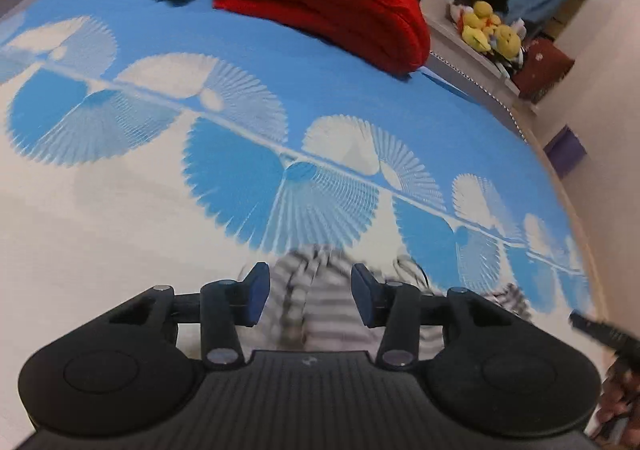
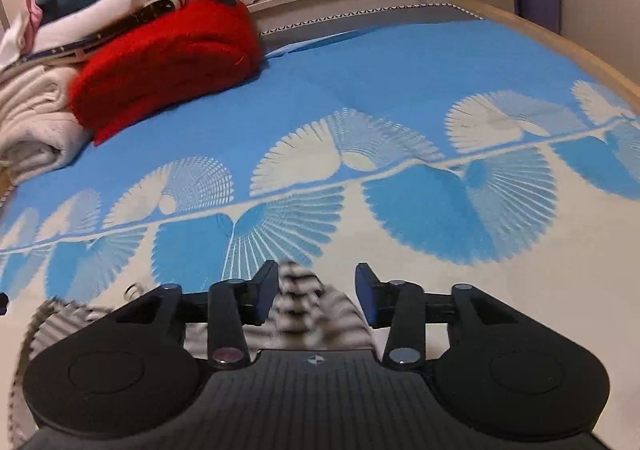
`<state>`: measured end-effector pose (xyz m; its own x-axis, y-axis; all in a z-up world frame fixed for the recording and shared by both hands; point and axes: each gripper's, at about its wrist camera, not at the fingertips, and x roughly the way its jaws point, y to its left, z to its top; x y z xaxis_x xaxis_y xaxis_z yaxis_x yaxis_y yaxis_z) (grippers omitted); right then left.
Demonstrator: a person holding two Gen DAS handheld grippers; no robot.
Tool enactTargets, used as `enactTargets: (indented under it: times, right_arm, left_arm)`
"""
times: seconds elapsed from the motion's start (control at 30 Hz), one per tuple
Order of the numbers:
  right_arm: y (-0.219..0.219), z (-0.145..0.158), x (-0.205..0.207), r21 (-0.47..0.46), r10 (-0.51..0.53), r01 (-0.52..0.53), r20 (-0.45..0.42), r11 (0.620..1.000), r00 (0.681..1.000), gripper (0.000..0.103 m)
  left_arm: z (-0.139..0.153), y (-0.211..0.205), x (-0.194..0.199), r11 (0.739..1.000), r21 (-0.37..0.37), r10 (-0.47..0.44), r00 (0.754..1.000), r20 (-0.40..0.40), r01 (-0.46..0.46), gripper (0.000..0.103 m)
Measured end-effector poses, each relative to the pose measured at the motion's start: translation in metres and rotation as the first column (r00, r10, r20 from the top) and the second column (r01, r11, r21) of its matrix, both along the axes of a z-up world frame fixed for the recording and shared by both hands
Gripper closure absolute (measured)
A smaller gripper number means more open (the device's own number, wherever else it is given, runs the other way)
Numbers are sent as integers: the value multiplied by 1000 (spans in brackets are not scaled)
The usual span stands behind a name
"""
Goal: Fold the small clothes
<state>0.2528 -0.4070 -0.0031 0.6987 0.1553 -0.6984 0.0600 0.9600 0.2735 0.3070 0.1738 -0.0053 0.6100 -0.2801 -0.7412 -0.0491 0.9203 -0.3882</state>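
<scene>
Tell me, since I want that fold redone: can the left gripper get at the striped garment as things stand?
Probably yes. The left gripper is open, and the striped garment lies on the bedspread right under its parted fingers, with nothing between them.

No words, numbers or brand names can be read in either wrist view. The one sign is a small round crosshair mark, pale on the dark ribbed housing, sitting just behind the fingers of the right gripper (image 2: 316,300). The left gripper (image 1: 308,296) carries a faint mark at the same spot on its housing, too blurred to make out. The printed bedspread (image 2: 400,90) ahead of the fingers shows only a fan pattern, no lettering.
</scene>
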Motion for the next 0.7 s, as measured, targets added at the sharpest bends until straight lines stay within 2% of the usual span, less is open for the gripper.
enactTargets:
  times: [0.1,0.2,0.27,0.3,0.37,0.47,0.5,0.53,0.57,0.6,0.7]
  right_arm:
    - [-19,-5,-42,52,49,-45,-72,998,996,52]
    - [-28,-25,-71,79,67,-53,-182,995,981,52]
    - [-31,-35,-79,96,56,-34,-233,995,971,51]
    - [-31,-39,-80,97,53,-30,-247,995,967,50]
    - [-25,-50,-82,76,64,-44,-291,996,955,50]
    - [-11,-66,-87,45,90,-79,-351,996,932,51]
    - [-8,-68,-88,32,103,-98,-358,995,928,54]
    - [-6,-67,-91,18,109,-110,-353,994,929,60]
    - [-5,-65,-92,14,120,-123,-344,992,931,78]
    - [-8,-60,-94,35,125,-120,-327,992,937,92]
    - [-33,-30,-101,148,79,-46,-227,988,971,95]
  left_arm:
    - [5,19,-43,1000,-16,13,998,-65,-14,53]
    - [-23,31,-76,998,-51,17,987,-163,-25,53]
    - [-49,30,-83,999,-40,-1,963,-270,-10,53]
    - [-59,27,-84,1000,-8,-10,951,-308,8,53]
    - [-73,24,-84,1000,17,-11,938,-347,18,53]
    - [-83,23,-78,999,-13,-40,928,-370,38,53]
    - [-84,21,-77,999,-23,-45,928,-370,39,55]
    - [-84,20,-77,998,-37,-61,925,-375,50,65]
    - [-83,17,-77,996,-44,-86,924,-372,75,79]
    - [-80,14,-75,994,-32,-110,927,-359,106,97]
    - [-45,19,-83,994,-24,-109,969,-220,106,97]
